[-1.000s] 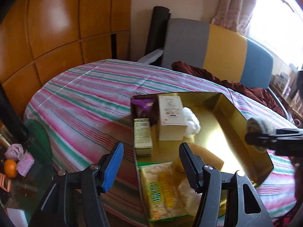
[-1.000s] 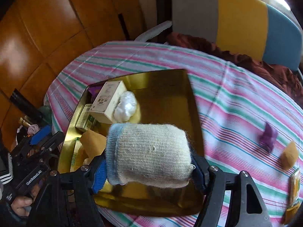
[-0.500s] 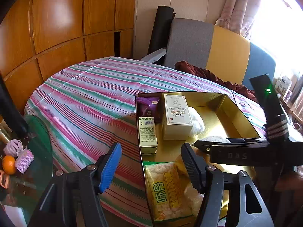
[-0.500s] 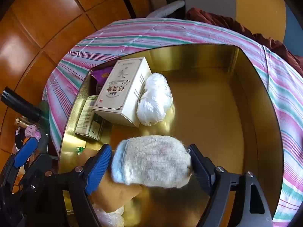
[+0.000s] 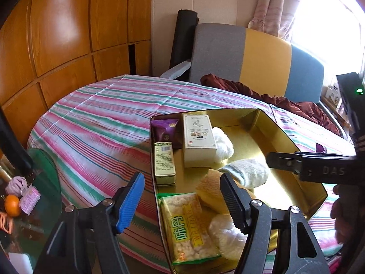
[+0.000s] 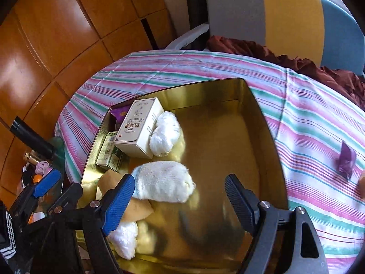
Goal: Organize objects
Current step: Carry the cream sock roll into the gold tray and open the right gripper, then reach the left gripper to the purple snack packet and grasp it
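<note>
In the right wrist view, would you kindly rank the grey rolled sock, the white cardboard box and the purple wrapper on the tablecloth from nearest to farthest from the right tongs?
1. Grey rolled sock: in the gold tin, just past the right tongs, nearer the blue pad.
2. White cardboard box: further up, left part of the tin.
3. Purple wrapper: outside the tin, far right on the tablecloth.

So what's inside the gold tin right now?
The gold tin holds a white box, a green box, a purple packet, a white bundle, a rolled sock, a snack bag and tan pieces. What lies beneath them is hidden.
</note>
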Demonstrator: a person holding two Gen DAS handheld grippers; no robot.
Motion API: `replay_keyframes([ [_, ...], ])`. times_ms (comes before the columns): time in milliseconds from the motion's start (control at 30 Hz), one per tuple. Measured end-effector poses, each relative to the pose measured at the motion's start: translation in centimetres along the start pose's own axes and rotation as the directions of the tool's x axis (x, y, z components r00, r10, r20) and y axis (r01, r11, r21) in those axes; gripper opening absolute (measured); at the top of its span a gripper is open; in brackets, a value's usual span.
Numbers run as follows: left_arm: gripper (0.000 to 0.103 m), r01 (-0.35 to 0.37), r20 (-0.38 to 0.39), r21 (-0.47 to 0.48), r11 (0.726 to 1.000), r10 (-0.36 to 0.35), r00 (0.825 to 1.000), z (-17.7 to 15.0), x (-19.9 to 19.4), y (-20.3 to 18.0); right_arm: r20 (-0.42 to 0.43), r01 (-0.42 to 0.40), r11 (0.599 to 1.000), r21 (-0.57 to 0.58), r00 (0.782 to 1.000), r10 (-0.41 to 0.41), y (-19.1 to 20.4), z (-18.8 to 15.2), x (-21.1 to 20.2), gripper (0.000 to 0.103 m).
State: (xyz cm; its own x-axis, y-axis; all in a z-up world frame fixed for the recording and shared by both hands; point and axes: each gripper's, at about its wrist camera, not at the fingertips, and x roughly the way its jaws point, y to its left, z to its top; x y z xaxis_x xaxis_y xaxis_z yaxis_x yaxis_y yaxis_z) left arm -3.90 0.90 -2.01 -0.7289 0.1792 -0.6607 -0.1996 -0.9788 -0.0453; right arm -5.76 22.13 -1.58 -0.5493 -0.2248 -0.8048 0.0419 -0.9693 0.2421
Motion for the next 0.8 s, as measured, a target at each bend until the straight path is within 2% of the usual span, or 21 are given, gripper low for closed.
replay_keyframes([
  [233,0.070,0.013,0.029,0.062,0.998,-0.015,0.999,0.0,-1.0,-1.7,0.060,0.058,0.997,0.060,0.996,-0.062,-3.9,-1.4,-3.6,0.083],
  [467,0.070,0.050,0.030,0.122,0.991,-0.054,0.998,0.1,-1.6,-4.2,0.085,0.171,0.975,0.141,0.979,-0.184,-10.4,-2.4,-7.1,0.083],
  [633,0.070,0.089,0.025,0.178,0.980,-0.095,0.995,0.3,-1.8,-6.7,0.079,0.260,0.939,0.224,0.956,-0.283,-16.2,-3.1,-10.0,0.083],
  [800,0.070,0.135,0.005,0.238,0.962,-0.140,0.990,0.2,-1.6,-9.8,0.056,0.364,0.881,0.302,0.916,-0.398,-22.5,-4.1,-12.7,0.083],
])
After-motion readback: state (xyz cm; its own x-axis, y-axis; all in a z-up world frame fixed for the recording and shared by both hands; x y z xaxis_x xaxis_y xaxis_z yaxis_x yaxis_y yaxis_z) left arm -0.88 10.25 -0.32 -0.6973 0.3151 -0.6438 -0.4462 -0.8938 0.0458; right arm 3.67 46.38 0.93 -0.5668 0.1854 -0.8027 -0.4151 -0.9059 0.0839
